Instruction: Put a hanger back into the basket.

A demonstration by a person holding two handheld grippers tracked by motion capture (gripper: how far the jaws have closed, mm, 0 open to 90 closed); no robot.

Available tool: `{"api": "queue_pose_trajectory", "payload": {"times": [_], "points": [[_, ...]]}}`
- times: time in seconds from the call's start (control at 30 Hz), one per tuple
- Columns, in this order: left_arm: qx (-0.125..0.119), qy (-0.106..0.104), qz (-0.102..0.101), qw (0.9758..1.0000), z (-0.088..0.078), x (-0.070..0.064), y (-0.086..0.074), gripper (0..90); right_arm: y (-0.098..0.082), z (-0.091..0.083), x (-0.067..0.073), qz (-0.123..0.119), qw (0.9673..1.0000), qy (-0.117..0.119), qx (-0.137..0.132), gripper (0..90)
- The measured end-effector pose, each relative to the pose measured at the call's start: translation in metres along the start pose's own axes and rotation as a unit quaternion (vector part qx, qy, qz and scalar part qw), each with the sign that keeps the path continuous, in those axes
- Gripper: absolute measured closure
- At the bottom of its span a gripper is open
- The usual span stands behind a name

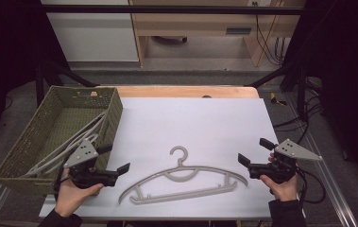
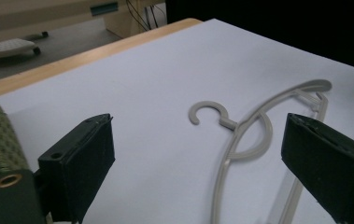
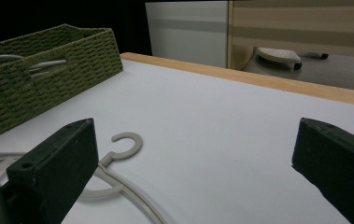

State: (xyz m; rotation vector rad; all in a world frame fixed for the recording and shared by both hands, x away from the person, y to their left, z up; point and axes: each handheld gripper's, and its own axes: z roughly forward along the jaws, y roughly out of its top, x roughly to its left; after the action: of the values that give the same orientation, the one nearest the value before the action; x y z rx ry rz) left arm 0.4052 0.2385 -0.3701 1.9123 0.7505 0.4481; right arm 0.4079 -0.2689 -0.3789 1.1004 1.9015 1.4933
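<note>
A grey plastic hanger [image 1: 183,182] lies flat on the white table sheet, its hook pointing away from me. My left gripper [image 1: 116,158] is held low at the hanger's left end, jaws open and empty. In the left gripper view the hanger [image 2: 254,121] lies ahead between the wide-apart jaws of the left gripper [image 2: 200,123]. My right gripper [image 1: 253,150] hovers just right of the hanger's right end, open with nothing in it. The right gripper view has the hook [image 3: 123,142] near the left jaw of the right gripper [image 3: 198,128].
A green woven basket [image 1: 113,116] stands at the table's left, holding several more grey hangers [image 1: 72,144]. Its wall [image 3: 39,79] rises at the left of the right gripper view. The wooden table edge [image 1: 181,91] runs along the far side.
</note>
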Motion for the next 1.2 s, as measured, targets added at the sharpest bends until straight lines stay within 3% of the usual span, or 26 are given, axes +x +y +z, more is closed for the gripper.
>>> {"api": "queue_pose_trajectory", "payload": {"times": [0.23,0.4,0.43,0.47,0.5,0.53,0.57,0.6,0.63,0.67,0.7,0.77,0.9,0.93,1.07,1.2], "points": [[0.042,-0.022,0.014,0.9988,0.024,-0.012,-0.008,12.7,0.0,0.0,0.001,0.001,1.0,0.004,0.0,0.9],[0.094,-0.041,0.023,0.9944,0.047,-0.017,-0.019,19.8,-0.001,0.002,0.001,-0.002,1.0,0.007,0.005,1.0],[0.094,-0.041,0.023,0.9944,0.047,-0.017,-0.019,20.7,-0.001,0.002,0.001,-0.002,1.0,0.007,0.005,1.0],[0.12,-0.043,0.032,0.9914,0.056,-0.018,-0.024,22.5,-0.001,0.002,0.003,-0.002,0.9999,0.008,0.007,1.0],[0.12,-0.043,0.032,0.9914,0.056,-0.018,-0.024,24.4,-0.001,0.002,0.003,-0.002,0.9999,0.008,0.007,1.0],[0.14,-0.049,0.035,0.9883,0.065,-0.019,-0.03,26.3,-0.001,0.003,0.003,-0.003,0.9999,0.009,0.008,1.0],[0.14,-0.049,0.035,0.9883,0.065,-0.019,-0.03,28.3,-0.001,0.003,0.003,-0.003,0.9999,0.009,0.008,1.0],[0.16,-0.056,0.037,0.9848,0.073,-0.02,-0.035,30.8,-0.001,0.003,0.003,-0.003,0.9999,0.009,0.008,1.0],[0.16,-0.056,0.037,0.9848,0.073,-0.02,-0.035,32.6,-0.001,0.003,0.003,-0.003,0.9999,0.009,0.008,1.0],[0.18,-0.059,0.041,0.9811,0.079,-0.021,-0.04,34.6,-0.001,0.003,0.003,-0.005,0.9999,0.009,0.009,1.0],[0.18,-0.059,0.041,0.9811,0.079,-0.021,-0.04,36.6,-0.001,0.003,0.003,-0.005,0.9999,0.009,0.009,1.0],[0.203,-0.052,0.053,0.9763,0.086,-0.021,-0.044,40.5,-0.001,0.003,0.004,-0.004,0.9999,0.009,0.008,1.0],[0.224,-0.048,0.05,0.972,0.09,-0.018,-0.048,50.5,-0.001,0.004,0.004,-0.006,0.9999,0.011,0.009,1.0],[0.233,-0.051,0.05,0.9698,0.091,-0.017,-0.049,53.3,-0.001,0.004,0.004,-0.006,0.9999,0.011,0.01,1.0],[0.254,-0.051,0.05,0.9647,0.096,-0.016,-0.053,61.6,-0.002,0.006,0.005,-0.004,0.9998,0.011,0.013,1.0],[0.261,-0.048,0.05,0.9629,0.1,-0.017,-0.053,69.6,-0.002,0.006,0.005,-0.006,0.9998,0.011,0.013,1.1]]}}
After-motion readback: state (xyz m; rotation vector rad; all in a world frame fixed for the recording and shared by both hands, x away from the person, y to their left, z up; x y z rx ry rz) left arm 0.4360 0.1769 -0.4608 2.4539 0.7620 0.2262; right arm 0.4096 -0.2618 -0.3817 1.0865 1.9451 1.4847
